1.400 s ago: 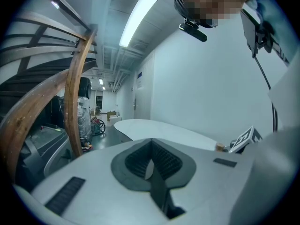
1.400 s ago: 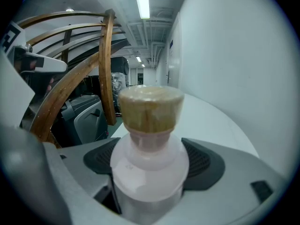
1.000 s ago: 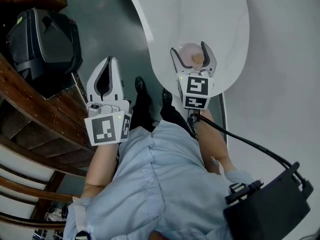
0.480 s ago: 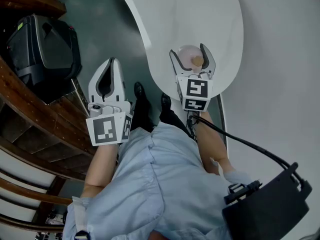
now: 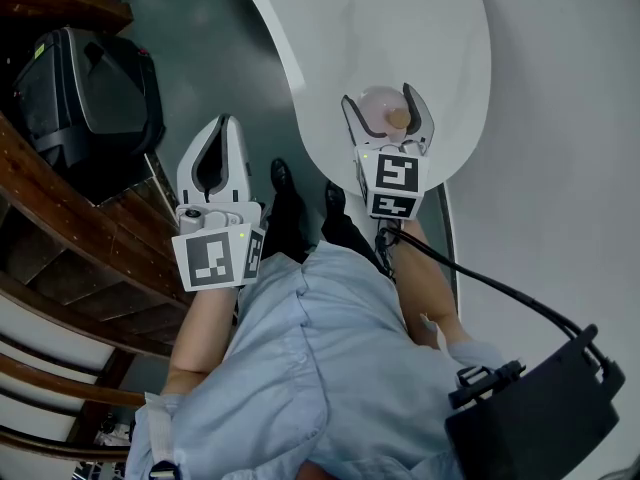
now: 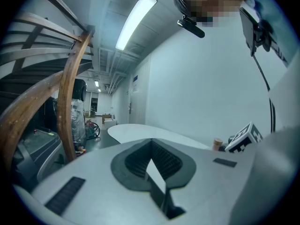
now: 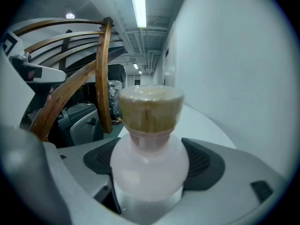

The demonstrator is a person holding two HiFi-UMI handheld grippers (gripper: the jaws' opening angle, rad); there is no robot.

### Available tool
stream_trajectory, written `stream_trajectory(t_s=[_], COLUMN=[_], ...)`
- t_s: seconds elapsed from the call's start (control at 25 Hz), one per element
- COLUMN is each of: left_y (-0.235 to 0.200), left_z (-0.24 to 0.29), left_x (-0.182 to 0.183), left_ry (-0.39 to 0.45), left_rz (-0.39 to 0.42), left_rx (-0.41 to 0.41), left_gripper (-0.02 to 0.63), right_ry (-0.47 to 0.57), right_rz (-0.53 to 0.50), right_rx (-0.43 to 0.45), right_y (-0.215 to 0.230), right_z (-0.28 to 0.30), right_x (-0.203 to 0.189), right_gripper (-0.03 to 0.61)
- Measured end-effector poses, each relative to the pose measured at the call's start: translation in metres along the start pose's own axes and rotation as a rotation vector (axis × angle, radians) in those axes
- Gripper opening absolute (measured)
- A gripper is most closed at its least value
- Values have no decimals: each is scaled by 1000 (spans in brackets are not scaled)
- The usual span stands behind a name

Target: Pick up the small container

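Head view: the right gripper (image 5: 379,98) brackets the small container (image 5: 376,108) near the tabletop's (image 5: 400,28) rounded near edge, on the person's side. The curved jaws stand wide, one on each flank of the bulb. In the right gripper view the ribbed dark pads (image 7: 202,162) appear to press both sides of the bulb, so the grip looks made, though no view settles whether the base has left the surface. The left gripper (image 5: 222,124) hangs off the tabletop's left edge, above the dark floor (image 5: 200,48). Its jaws are brought together at the tips and carry nothing.

The container is a squat, round-bellied bottle of frosted, pinkish translucent material, whether glass or plastic cannot be told. It narrows to a short neck and is plugged by a broad, grainy cork stopper (image 5: 398,118). The tabletop is plain white, smooth and matt; the gripper shells are pale grey plastic.

The likely trouble is slippage. The bulb is smooth and curved, and the pads seem to meet it only at its widest part, so a quick or tilted lift could let it squirm down or rotate out. With the edge so close, a dropped bottle could well roll off to the floor. Too firm a squeeze might also pop the rounded body free.
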State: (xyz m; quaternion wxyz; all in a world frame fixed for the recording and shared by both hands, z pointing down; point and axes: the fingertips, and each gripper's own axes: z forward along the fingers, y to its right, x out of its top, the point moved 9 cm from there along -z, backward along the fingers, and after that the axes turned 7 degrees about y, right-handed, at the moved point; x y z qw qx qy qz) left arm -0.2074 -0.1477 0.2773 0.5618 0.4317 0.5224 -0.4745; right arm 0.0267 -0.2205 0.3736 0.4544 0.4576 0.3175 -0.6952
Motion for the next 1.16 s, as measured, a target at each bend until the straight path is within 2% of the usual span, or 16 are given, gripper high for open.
stream_trajectory(t_s=[1.16], left_y=[-1], left_z=[-2], left_x=[2], left_ry=[9], left_rz=[4], left_rx=[11], left_gripper=[0], right_ry=[9], right_rz=[-3], right_rx=[-8], right_y=[2], right_z=[0], right_x=[2], right_gripper=[402])
